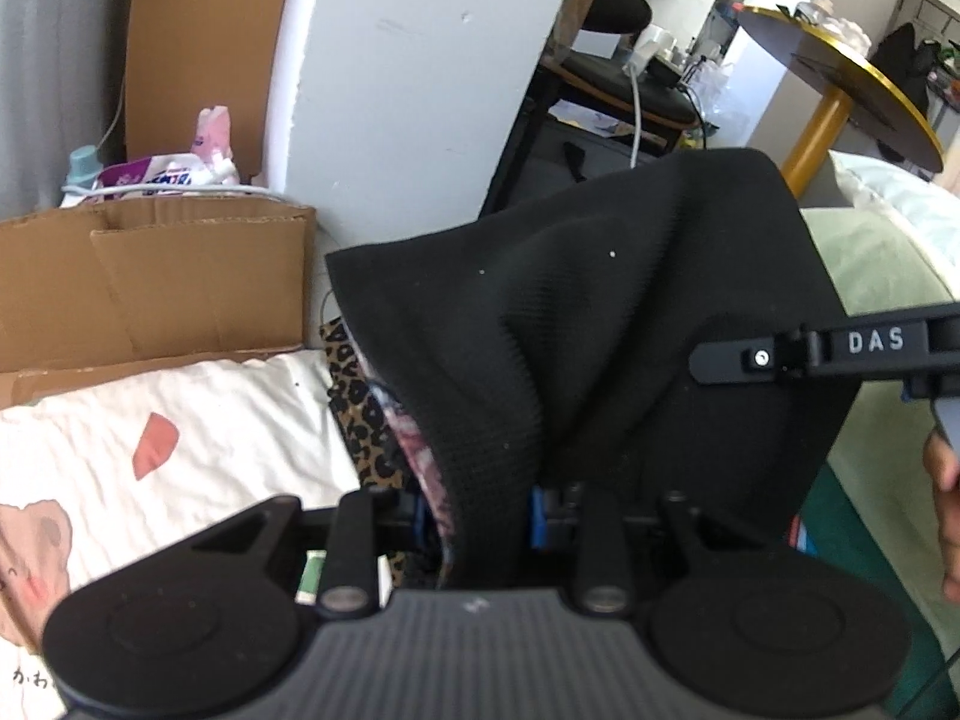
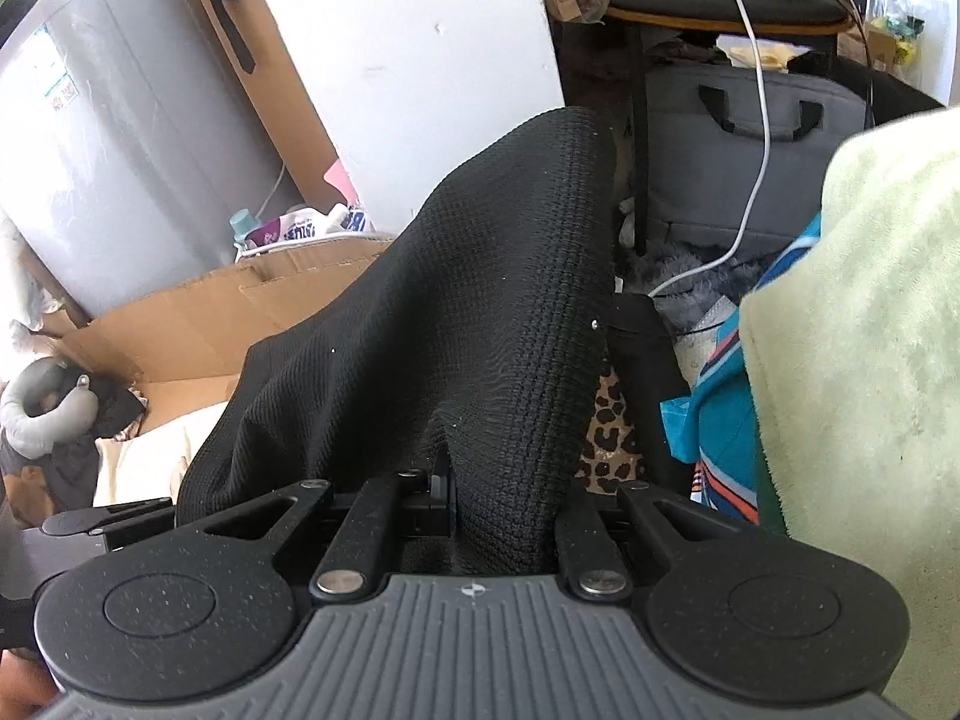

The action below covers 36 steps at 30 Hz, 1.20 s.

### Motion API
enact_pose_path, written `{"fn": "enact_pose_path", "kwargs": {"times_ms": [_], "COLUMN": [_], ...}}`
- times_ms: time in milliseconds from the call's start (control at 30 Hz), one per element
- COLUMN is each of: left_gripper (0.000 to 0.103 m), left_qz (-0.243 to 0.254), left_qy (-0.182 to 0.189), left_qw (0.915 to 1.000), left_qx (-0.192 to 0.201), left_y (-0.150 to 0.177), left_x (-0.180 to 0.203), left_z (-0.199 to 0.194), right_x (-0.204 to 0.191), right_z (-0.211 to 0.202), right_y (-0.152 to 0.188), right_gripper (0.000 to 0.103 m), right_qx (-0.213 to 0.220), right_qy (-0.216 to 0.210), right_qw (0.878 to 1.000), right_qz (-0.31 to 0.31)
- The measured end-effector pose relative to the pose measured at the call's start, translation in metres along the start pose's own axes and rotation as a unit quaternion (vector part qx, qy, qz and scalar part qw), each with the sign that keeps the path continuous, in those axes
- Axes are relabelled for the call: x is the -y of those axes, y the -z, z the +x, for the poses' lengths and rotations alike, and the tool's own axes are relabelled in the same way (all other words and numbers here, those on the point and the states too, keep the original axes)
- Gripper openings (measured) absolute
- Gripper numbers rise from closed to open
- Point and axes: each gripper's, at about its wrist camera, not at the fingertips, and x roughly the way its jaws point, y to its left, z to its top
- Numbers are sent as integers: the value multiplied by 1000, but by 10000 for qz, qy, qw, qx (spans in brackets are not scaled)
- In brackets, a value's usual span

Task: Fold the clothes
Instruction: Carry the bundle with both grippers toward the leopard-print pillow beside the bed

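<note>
Left claw point(image 1: 480, 516): clenching on the hem of the black knit garment point(image 1: 600, 312), the cloth running down between its blue-padded fingers.
Right claw point(image 2: 474, 504): pinching a gathered edge of the same garment, the fabric bunching into the gap and hiding the fingertips.
Garment look: black, waffle-ribbed knit with a thicker ribbed border, specked with pale lint; a pink patterned lining is peeking out under the hem in the left view.
Garment place: hanging in the air, rising from each claw as a tented peak and draping forward, filling the middle of both views.
Other claw in left view: the right claw's black arm, marked DAS, is reaching in from the right edge and lying against the cloth; a hand point(image 1: 945, 510) is showing just below it.
Beneath the garment: leopard-print fabric point(image 1: 360, 420) is lying below the hem, beside a white sheet point(image 1: 210, 420) with pink shapes.
Right side: a pale green blanket point(image 2: 852, 330) is sitting beside a teal striped cloth point(image 2: 726, 420).
Further back: an open cardboard box point(image 1: 180, 282) is standing against a white wall point(image 1: 408, 78).
Far right: a round gold-rimmed table point(image 1: 840, 78) is tilting into the left view.
</note>
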Motion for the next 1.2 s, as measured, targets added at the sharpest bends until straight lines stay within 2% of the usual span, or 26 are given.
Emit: {"fn": "enact_pose_path", "kwargs": {"times_ms": [400, 633, 800, 933, 1200], "left_gripper": [32, 32, 32, 32, 31], "left_qz": [-257, -597, -742, -729, -713], "left_qy": [386, 566, 730, 735, 771], "left_qw": [9989, 9966, 9946, 9946, 9944], "left_qx": [59, 51, 23, 0, -113], "left_y": [23, 37, 35, 28, 18], "left_x": [10, 4, -11, -26, -54], "left_z": [41, 73, 94, 104, 126], "right_x": [36, 54, 56, 61, 63], "right_z": [18, 53, 76, 95, 125], "right_y": [6, 6, -4, -11, -15], "right_gripper": [9, 9, 10, 9, 10], "right_qx": [-109, -341, -445, -416, -401], "right_qy": [262, 487, 554, 461, 272], "right_qw": [9996, 9978, 9964, 9979, 9986], "right_qz": [-72, -285, -457, -201, -203]}}
